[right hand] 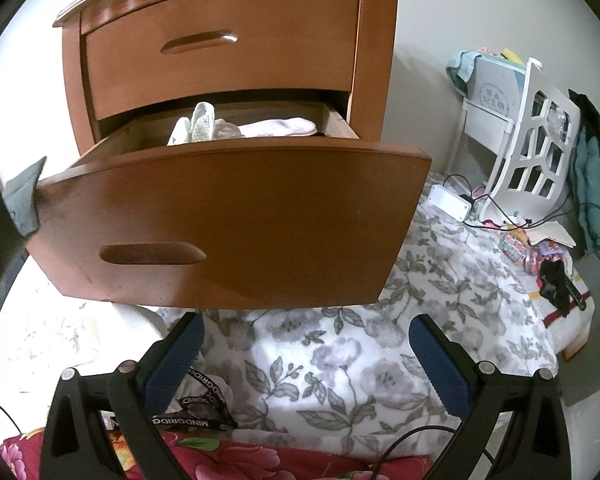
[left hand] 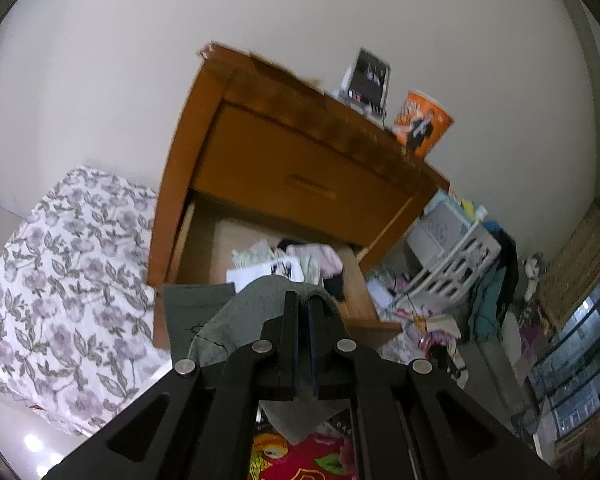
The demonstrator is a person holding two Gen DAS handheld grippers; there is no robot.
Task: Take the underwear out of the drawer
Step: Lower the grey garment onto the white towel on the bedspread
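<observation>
The left tongs (left hand: 303,300) are clenched on grey underwear (left hand: 240,316) above the open drawer (right hand: 228,216), the right tongs (right hand: 304,340) are released; next, carry it clear.

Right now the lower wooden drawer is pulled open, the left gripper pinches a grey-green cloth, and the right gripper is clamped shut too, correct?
Not quite: the right gripper is open and empty, as the right wrist view shows. The rest holds.

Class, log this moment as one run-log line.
left gripper: shut on grey-green underwear | right gripper: open, empty | lower drawer: open
</observation>
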